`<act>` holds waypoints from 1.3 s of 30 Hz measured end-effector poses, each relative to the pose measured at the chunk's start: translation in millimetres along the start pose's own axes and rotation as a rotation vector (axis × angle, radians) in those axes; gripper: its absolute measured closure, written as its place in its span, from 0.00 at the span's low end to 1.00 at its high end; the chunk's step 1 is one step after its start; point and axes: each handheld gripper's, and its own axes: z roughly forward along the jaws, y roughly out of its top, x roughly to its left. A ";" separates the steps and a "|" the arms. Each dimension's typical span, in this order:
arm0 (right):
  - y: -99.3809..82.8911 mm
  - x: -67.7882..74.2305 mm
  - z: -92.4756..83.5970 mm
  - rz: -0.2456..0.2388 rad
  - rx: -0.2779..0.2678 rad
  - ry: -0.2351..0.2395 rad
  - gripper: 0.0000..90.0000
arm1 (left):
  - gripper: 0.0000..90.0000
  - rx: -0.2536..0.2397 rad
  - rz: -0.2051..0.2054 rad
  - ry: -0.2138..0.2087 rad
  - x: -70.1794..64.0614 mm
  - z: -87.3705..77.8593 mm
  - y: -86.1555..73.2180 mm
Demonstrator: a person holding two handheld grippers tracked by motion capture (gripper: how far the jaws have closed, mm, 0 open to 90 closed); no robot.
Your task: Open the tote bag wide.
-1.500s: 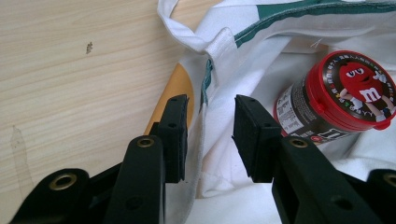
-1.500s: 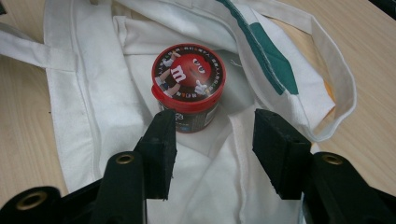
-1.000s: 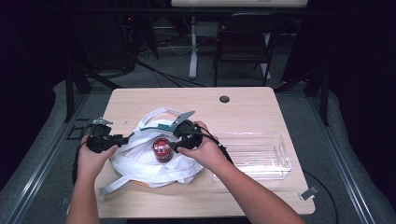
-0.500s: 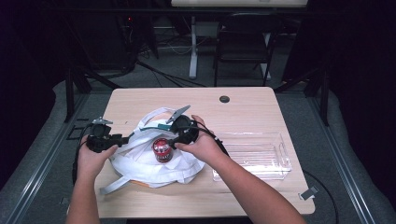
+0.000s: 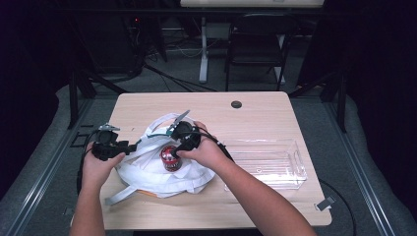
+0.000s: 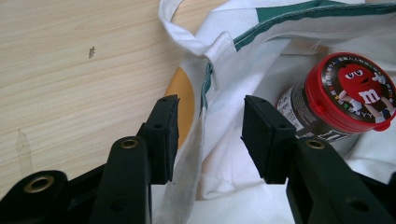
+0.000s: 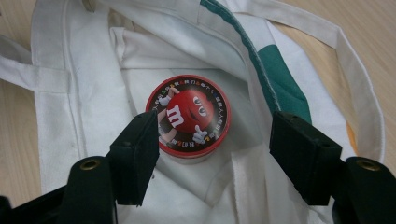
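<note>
Tabletop: both tongs just opening, holding nothing over bag.

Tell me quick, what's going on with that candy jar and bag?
Left gripper open, bag edge between its jaws. Right gripper open above the red-lidded candy jar, jaws just widened. Jar sits upright in the bag mouth. Clear tray waits alongside.

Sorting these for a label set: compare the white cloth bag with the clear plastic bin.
The white cloth bag is soft, opaque and crumpled; the clear plastic bin is rigid, see-through and boxy. The bag has a red-lidded candy can in its mouth; the bin looks empty. Both rest on the wooden table.
</note>
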 end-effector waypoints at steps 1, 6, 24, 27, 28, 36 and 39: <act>0.5 0.7 1.5 -0.006 0.012 0.001 0.36 | 0.62 0.001 0.001 0.002 -0.1 0.2 0.0; 1.4 5.4 10.5 -0.016 0.026 0.009 0.36 | 0.62 0.006 0.004 0.002 -0.5 0.3 0.2; 2.6 8.6 23.6 0.001 0.042 0.003 0.39 | 0.62 0.011 0.004 0.000 -0.9 1.6 -0.2; 3.0 8.9 24.8 -0.009 0.050 -0.004 0.36 | 0.62 0.008 0.002 0.002 -1.2 2.4 -0.5; 2.9 9.2 25.5 -0.015 0.049 -0.007 0.36 | 0.62 0.015 0.007 0.001 -0.9 2.2 -0.3; 2.9 8.5 33.9 -0.012 0.070 0.002 0.23 | 0.62 0.021 0.007 -0.001 -1.2 2.6 -0.1; 3.0 7.9 35.8 -0.013 0.076 0.002 0.22 | 0.62 0.021 0.004 0.000 -1.3 3.1 -0.3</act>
